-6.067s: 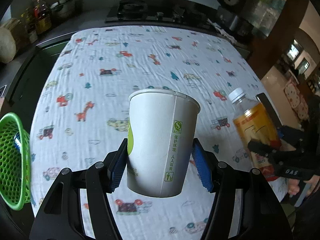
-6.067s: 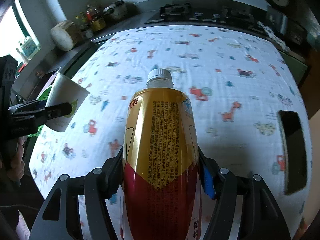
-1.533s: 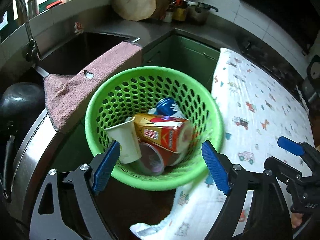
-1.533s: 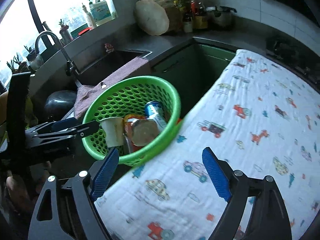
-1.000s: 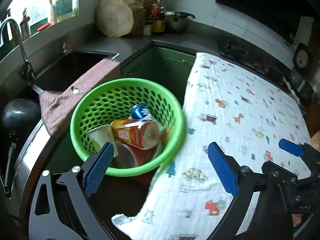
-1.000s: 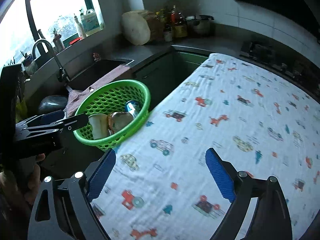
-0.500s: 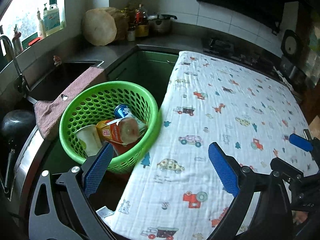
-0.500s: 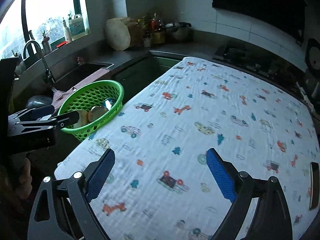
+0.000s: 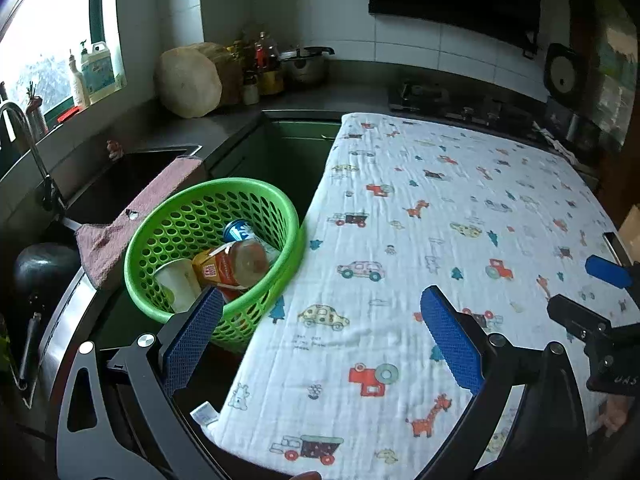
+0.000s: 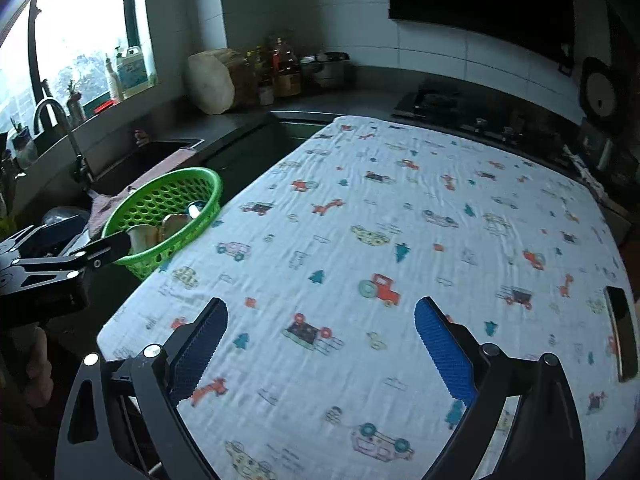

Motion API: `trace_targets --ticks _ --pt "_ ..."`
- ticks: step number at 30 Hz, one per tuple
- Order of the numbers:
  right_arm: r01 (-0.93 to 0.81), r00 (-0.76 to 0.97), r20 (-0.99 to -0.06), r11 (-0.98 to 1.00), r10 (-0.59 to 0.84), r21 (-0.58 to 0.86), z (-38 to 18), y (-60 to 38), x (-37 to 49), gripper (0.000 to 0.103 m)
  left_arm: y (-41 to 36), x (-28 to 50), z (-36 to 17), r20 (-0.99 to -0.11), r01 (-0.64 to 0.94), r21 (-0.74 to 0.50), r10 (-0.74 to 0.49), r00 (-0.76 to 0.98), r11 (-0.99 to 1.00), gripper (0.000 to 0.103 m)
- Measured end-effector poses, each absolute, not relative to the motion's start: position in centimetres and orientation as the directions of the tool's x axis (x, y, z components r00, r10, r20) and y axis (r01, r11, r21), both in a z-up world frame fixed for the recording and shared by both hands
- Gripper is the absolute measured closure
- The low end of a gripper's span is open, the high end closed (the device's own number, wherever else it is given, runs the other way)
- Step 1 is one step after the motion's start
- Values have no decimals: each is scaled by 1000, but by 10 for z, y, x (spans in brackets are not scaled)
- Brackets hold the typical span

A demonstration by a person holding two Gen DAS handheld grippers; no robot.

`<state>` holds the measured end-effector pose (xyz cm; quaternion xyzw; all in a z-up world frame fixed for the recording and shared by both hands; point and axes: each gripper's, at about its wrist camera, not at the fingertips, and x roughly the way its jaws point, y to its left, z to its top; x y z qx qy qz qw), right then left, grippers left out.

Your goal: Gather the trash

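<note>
A green basket [image 9: 168, 216] stands by the left edge of the table. In it lie a white paper cup [image 9: 178, 284], an orange-labelled bottle [image 9: 230, 264] and a blue can [image 9: 239, 229]. The basket also shows in the right wrist view [image 10: 160, 200]. My left gripper [image 9: 320, 320] is open and empty, over the table's near left edge, right of the basket. My right gripper [image 10: 320, 332] is open and empty above the table's near part. It shows at the right in the left wrist view [image 9: 600, 280].
The table carries a white cloth [image 9: 440, 216] printed with cars and animals. A dark phone [image 10: 622, 332] lies at its right edge. A sink [image 9: 120, 176] with a pink towel [image 9: 132, 216] is left of the basket. A stove [image 10: 440, 104] and bottles [image 10: 280, 72] stand behind.
Both grippers have pulled back and turned right, away from the basket toward the table. The basket now sits further left and smaller in both views.
</note>
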<state>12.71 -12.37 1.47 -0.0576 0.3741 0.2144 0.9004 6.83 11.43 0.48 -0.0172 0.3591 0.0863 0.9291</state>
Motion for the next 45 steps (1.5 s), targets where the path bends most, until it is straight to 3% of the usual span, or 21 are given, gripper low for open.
trace_targets --ticks 16,45 --pt "-369 656 -690 928 306 61 14 -148 117 10 100 54 2 -649 -177 52 168 742 983 5" --pt "-425 635 -689 903 349 66 10 -133 118 9 112 43 -7 -657 -268 70 246 712 961 5"
